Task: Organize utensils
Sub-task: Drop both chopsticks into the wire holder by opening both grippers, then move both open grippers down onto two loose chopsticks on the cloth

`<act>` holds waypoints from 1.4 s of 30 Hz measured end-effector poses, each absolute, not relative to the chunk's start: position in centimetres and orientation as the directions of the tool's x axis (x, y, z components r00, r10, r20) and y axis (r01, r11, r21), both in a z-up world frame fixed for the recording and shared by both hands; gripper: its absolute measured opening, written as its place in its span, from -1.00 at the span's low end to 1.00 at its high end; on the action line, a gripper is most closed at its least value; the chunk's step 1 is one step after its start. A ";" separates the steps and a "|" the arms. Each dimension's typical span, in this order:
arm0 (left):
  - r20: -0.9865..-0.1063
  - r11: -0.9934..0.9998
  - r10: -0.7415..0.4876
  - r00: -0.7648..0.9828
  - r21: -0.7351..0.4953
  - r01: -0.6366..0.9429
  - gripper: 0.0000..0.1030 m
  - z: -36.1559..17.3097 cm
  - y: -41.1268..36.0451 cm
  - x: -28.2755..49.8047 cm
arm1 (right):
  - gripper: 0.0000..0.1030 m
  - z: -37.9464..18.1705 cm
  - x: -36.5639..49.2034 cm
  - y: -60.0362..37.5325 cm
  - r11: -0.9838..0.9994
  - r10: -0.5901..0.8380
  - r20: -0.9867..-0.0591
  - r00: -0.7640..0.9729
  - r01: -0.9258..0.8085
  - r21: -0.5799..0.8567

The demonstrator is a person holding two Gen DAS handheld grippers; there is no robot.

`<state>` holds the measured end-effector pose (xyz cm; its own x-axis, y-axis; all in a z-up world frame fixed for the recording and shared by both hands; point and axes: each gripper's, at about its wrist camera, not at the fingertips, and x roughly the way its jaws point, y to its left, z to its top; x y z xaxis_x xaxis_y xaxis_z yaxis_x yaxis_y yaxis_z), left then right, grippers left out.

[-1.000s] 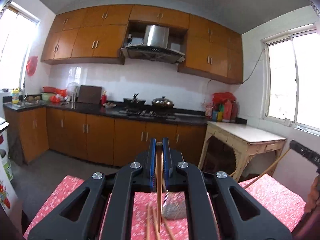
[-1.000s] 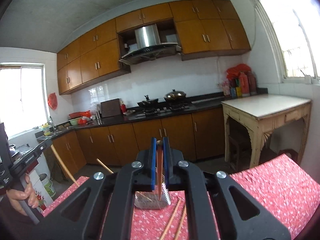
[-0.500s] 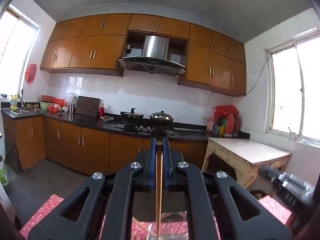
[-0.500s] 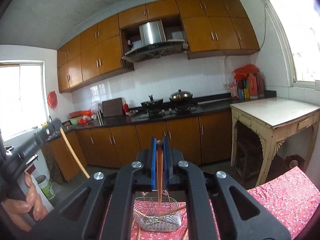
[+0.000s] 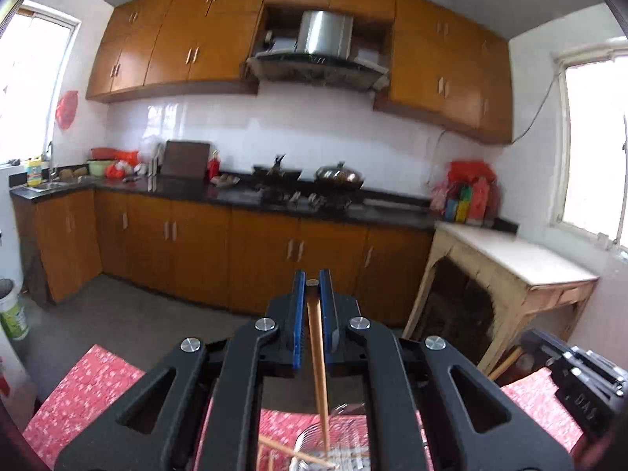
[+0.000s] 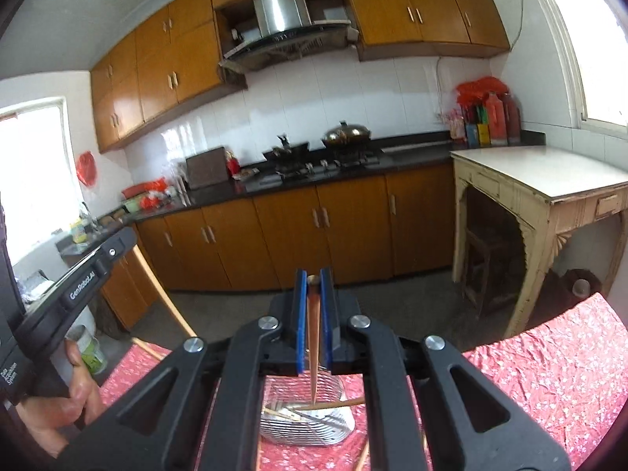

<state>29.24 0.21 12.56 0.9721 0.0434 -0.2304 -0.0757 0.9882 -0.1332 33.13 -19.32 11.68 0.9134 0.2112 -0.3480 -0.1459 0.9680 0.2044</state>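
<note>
The left gripper pinches a long wooden chopstick between its blue fingers, tip over the round wire basket, largely cut off. The right gripper grips another reddish-brown chopstick above that basket, on the red floral table.

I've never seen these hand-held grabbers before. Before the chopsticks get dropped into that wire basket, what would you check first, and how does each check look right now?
1. Right gripper firmly shut on its chopstick: ok.
2. That chopstick's tip over the wire basket: ok, it points down into the opening.
3. Left gripper firmly shut on its chopstick: ok.
4. Left chopstick's tip over the basket: ok, it reaches the rim area, though the basket is mostly cut off in the left view.
5. Room inside the basket: ok, a few utensils lie across the bottom.
6. The two grippers clear of each other: cannot tell; the left one sits off to the side in the right view.
</note>
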 end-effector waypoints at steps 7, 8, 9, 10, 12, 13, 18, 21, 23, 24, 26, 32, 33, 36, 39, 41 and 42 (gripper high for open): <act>-0.238 0.985 0.075 0.968 -0.136 -0.110 -0.84 13.9 2.8 27.2 | -0.42 11.8 31.1 -22.3 0.971 0.146 -0.331 0.932 -0.072 0.226; -0.236 0.984 0.083 0.968 -0.135 -0.118 -0.83 14.1 3.3 26.6 | -0.42 11.8 30.8 -22.8 0.972 0.137 -0.332 0.933 -0.063 0.226; -0.237 0.984 0.088 0.968 -0.131 -0.121 -0.79 14.3 3.5 26.2 | -0.42 11.6 30.2 -23.5 0.972 0.122 -0.334 0.934 -0.045 0.229; -0.235 0.984 0.094 0.967 -0.125 -0.126 -0.67 14.3 3.9 25.7 | -0.42 11.4 29.6 -24.1 0.972 0.113 -0.339 0.934 -0.034 0.231; -0.226 0.984 0.118 0.967 -0.107 -0.144 -0.40 14.2 4.8 24.2 | -0.42 10.8 28.6 -25.4 0.975 0.082 -0.353 0.932 -0.002 0.223; -0.221 0.983 0.129 0.967 -0.097 -0.154 -0.30 14.0 5.2 23.3 | -0.42 10.3 28.2 -26.0 0.975 0.070 -0.361 0.930 0.013 0.222; -0.259 0.979 0.148 0.954 -0.097 -0.178 -0.30 11.1 7.9 19.3 | -0.42 4.8 26.3 -28.9 0.970 0.026 -0.471 0.882 0.091 0.225; -0.300 0.982 0.149 0.942 -0.069 -0.178 -0.29 8.3 8.6 17.7 | -0.42 -0.2 25.1 -29.2 0.972 0.032 -0.560 0.828 0.105 0.210; -0.328 0.985 0.149 0.933 -0.033 -0.169 -0.26 6.0 8.5 16.8 | -0.42 -3.8 23.8 -28.7 0.974 0.058 -0.611 0.789 0.089 0.209; -0.344 0.987 0.145 0.928 -0.015 -0.160 -0.26 4.4 8.4 16.3 | -0.42 -5.0 23.4 -28.2 0.975 0.071 -0.629 0.774 0.079 0.208; -0.386 0.991 0.131 0.913 0.023 -0.133 -0.20 1.4 7.9 15.5 | -0.42 -7.8 22.3 -27.3 0.977 0.095 -0.666 0.740 0.059 0.206; -0.561 0.997 0.062 0.826 0.005 -0.071 -0.10 -5.2 6.9 15.7 | -0.42 -13.2 20.6 -24.5 0.981 0.137 -0.747 0.650 0.014 0.193; -0.578 0.998 0.058 0.814 0.002 -0.070 -0.09 -5.9 6.7 15.8 | -0.42 -13.5 20.5 -24.2 0.984 0.129 -0.755 0.643 0.014 0.179; -0.620 0.998 0.031 0.784 -0.023 -0.058 -0.07 -7.4 6.4 15.8 | -0.42 -14.3 20.7 -23.5 0.990 0.095 -0.778 0.621 0.022 0.138; -0.643 0.999 0.011 0.766 -0.030 -0.040 -0.05 -8.5 6.1 15.6 | -0.61 -14.6 20.7 -23.3 0.997 0.039 -0.781 0.623 0.030 0.073; -0.657 1.000 0.011 0.754 -0.008 -0.022 -0.05 -9.1 5.5 15.6 | -0.85 -14.7 20.8 -23.8 0.997 0.025 -0.781 0.623 0.046 0.069; -0.663 1.000 0.012 0.749 0.001 -0.015 -0.05 -9.3 5.2 15.8 | -0.85 -14.7 21.2 -24.5 0.993 0.040 -0.786 0.617 0.061 0.099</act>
<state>15.77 5.19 -9.25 0.7485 0.0116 -0.6630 -0.0149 0.9999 0.0007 21.17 -24.50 -14.68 0.6169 0.0403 -0.7860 0.0613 0.9932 0.0991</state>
